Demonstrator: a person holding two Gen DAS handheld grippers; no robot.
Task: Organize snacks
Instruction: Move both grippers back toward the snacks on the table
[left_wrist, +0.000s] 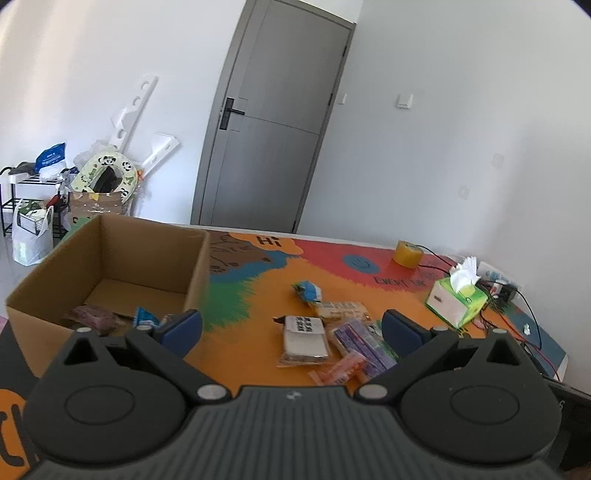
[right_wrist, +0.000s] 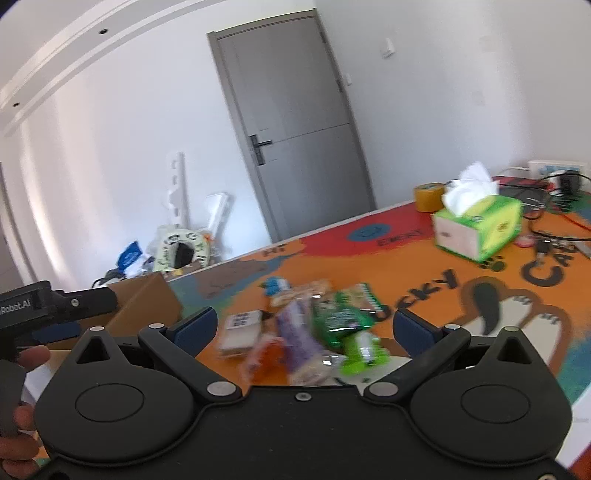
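Note:
An open cardboard box (left_wrist: 107, 258) stands at the table's left with a dark snack pack (left_wrist: 94, 318) and a blue one (left_wrist: 146, 316) on its floor. Beside it on the colourful mat lies a pile of snacks: a white-labelled pack (left_wrist: 303, 341), a purple pack (left_wrist: 360, 341), an orange one (left_wrist: 341, 369) and a blue one (left_wrist: 307, 290). My left gripper (left_wrist: 291, 326) hangs open above the pile, holding nothing. My right gripper (right_wrist: 303, 326) is open too, over the same pile, with green packs (right_wrist: 338, 317) and the purple pack (right_wrist: 297, 334) between its fingers' lines.
A green tissue box (left_wrist: 456, 301) and a roll of yellow tape (left_wrist: 408, 253) sit at the table's far right, with cables (left_wrist: 517, 295) behind them. A hand (right_wrist: 22, 369) holds the other gripper at the left of the right wrist view. Clutter (left_wrist: 99, 177) and a grey door (left_wrist: 273, 122) stand behind.

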